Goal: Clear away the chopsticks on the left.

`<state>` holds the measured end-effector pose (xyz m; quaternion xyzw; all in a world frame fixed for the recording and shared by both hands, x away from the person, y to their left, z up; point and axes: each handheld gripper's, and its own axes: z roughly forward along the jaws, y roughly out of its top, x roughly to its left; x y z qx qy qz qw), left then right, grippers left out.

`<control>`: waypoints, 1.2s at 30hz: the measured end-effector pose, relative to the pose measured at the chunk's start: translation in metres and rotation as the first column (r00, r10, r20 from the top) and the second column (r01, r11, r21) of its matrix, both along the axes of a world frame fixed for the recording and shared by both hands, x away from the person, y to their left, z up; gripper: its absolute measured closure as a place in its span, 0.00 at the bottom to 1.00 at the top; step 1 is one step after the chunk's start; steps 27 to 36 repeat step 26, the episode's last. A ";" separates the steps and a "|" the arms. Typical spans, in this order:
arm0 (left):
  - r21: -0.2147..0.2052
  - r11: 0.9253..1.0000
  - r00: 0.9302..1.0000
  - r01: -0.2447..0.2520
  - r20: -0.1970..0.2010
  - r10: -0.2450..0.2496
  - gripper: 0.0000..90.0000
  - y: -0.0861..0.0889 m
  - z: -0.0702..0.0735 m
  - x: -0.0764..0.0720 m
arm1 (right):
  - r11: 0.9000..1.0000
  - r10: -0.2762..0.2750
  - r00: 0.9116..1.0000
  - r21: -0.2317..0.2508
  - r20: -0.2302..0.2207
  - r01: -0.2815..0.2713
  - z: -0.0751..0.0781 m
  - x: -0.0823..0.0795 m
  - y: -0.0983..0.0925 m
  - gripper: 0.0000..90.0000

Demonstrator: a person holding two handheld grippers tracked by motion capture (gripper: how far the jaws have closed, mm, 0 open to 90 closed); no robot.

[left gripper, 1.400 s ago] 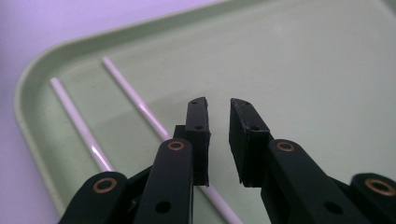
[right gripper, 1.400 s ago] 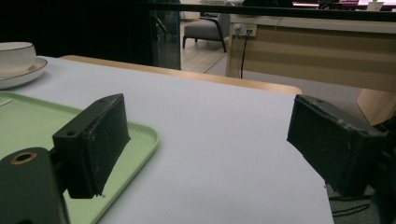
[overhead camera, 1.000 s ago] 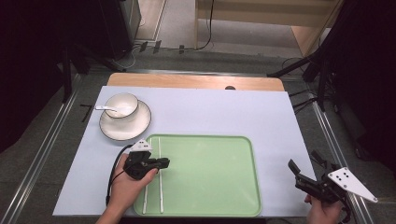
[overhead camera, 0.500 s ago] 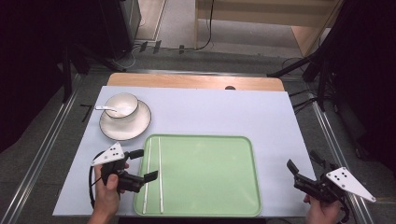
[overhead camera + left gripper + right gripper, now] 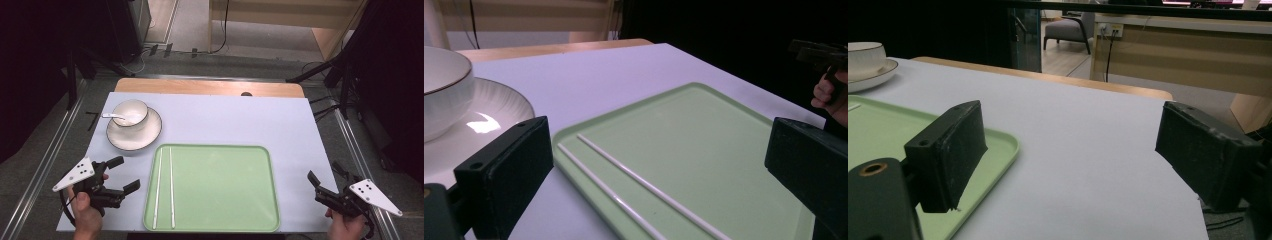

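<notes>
Left gripper (image 5: 120, 176): my jaws stand spread wide with nothing between them; they have just been opening, and I have drawn back off the tray to the desk's left edge.
Meaning: I judge the placing of the chopsticks done, since they lie free and I am clear of them.
Bowl and saucer (image 5: 134, 125): white, thin dark rim, a spoon (image 5: 116, 116) inside, beyond my left gripper.
Chopsticks (image 5: 165, 186): two thin white sticks, side by side, nearly parallel, along the left side of the green tray (image 5: 225, 220); whether they touch its rim I cannot quite tell.
Right gripper (image 5: 326, 183): my jaws spread, holding nothing, over the desk (image 5: 225, 120) beside the tray's right edge.
</notes>
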<state>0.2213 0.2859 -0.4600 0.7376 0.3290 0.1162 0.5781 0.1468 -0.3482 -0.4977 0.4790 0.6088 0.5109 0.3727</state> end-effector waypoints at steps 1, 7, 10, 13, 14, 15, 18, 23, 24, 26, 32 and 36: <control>0.000 1.000 1.000 -0.008 0.005 0.008 0.00 0.003 0.000 -0.001 | 1.000 0.000 1.000 0.000 0.000 0.000 0.000 0.000 0.000 0.14; 0.012 0.999 0.998 -0.045 0.034 0.044 0.00 0.024 -0.001 -0.007 | 1.000 -0.001 1.000 0.000 -0.001 0.001 0.000 0.000 0.000 0.14; 0.009 0.998 0.997 -0.066 0.045 0.066 0.00 0.035 -0.002 -0.010 | 1.000 -0.001 1.000 -0.001 -0.001 0.001 0.000 0.000 0.000 0.14; -0.007 0.995 0.993 -0.098 0.060 0.098 0.00 0.049 -0.001 -0.015 | 1.000 -0.002 1.000 0.000 -0.001 0.002 -0.001 -0.001 -0.001 0.14; -0.007 0.995 0.993 -0.098 0.060 0.098 0.00 0.049 -0.001 -0.015 | 1.000 -0.002 1.000 0.000 -0.001 0.002 -0.001 -0.001 -0.001 0.14; -0.015 0.994 0.992 -0.110 0.064 0.111 0.00 0.052 0.000 -0.015 | 1.000 -0.004 1.000 0.001 -0.002 0.004 -0.001 -0.001 -0.002 0.14; -0.038 0.991 0.989 -0.127 0.071 0.130 0.00 0.060 0.001 -0.016 | 1.000 -0.004 1.000 0.000 -0.003 0.004 -0.001 -0.001 -0.002 0.14; -0.051 0.988 0.987 -0.148 0.058 0.150 0.00 0.067 -0.003 -0.014 | 1.000 -0.006 1.000 0.003 -0.004 0.006 -0.002 0.000 -0.002 0.14; -0.055 0.987 0.987 -0.150 0.055 0.153 0.00 0.067 -0.003 -0.013 | 1.000 -0.006 1.000 0.003 -0.004 0.006 -0.002 0.000 -0.002 0.14; -0.060 0.987 0.987 -0.149 0.048 0.152 0.00 0.067 -0.004 -0.012 | 1.000 -0.007 1.000 0.003 -0.005 0.007 -0.003 0.000 -0.002 0.14; -0.060 0.987 0.987 -0.149 0.048 0.152 0.00 0.067 -0.004 -0.012 | 1.000 -0.007 1.000 0.003 -0.005 0.007 -0.003 0.000 -0.002 0.14; -0.060 0.987 0.987 -0.149 0.048 0.152 0.00 0.067 -0.004 -0.012 | 1.000 -0.007 1.000 0.003 -0.005 0.007 -0.003 0.000 -0.002 0.14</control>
